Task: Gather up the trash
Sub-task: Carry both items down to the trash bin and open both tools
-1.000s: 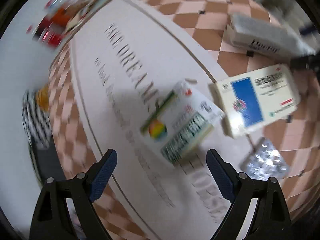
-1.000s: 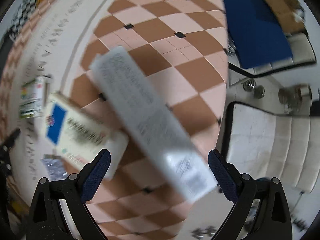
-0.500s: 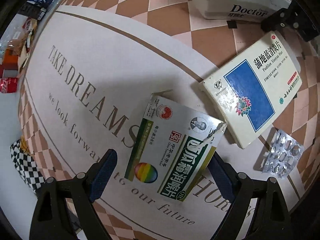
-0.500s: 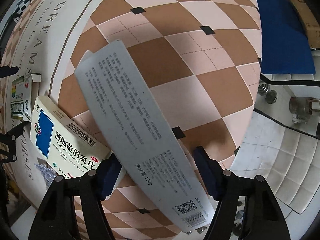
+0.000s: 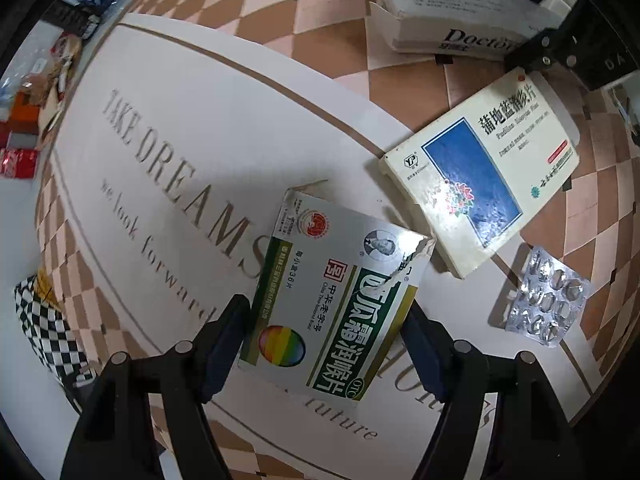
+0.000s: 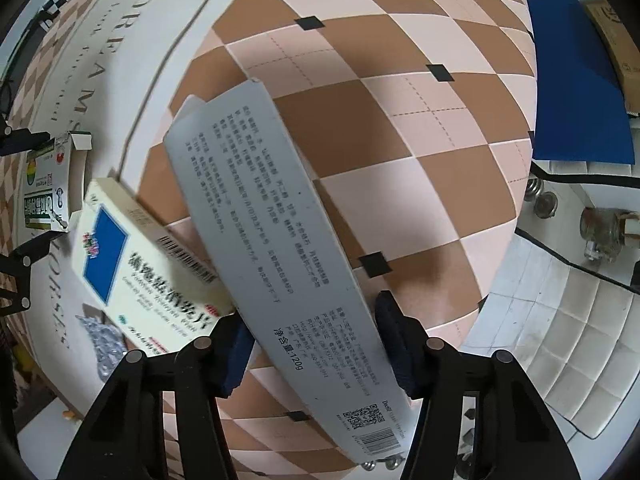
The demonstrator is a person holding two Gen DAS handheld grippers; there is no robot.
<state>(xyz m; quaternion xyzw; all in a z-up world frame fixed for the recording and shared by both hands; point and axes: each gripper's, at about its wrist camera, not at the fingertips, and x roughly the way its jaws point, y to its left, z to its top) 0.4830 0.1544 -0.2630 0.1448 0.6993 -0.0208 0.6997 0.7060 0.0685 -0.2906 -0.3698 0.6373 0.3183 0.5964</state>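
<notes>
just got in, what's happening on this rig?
Trash pickup on a checkered table, one gripper per hand. The left gripper has its fingers on both sides of the torn green-and-white medicine box; the right gripper straddles the long grey carton. Firm clamping can't be confirmed in either view, and both boxes look to be on the table. The blue-and-cream medicine box and a blister pack lie untouched.

— Counting boxes: three, namely one green box (image 5: 332, 304), one blue-and-cream box (image 5: 484, 176), one long grey box (image 6: 288, 264).
— Adding one blister pack (image 5: 548, 304).
— Also seeing one patterned tablecloth (image 5: 192, 92), two grippers: left (image 5: 326, 344), right (image 6: 316, 344).
</notes>
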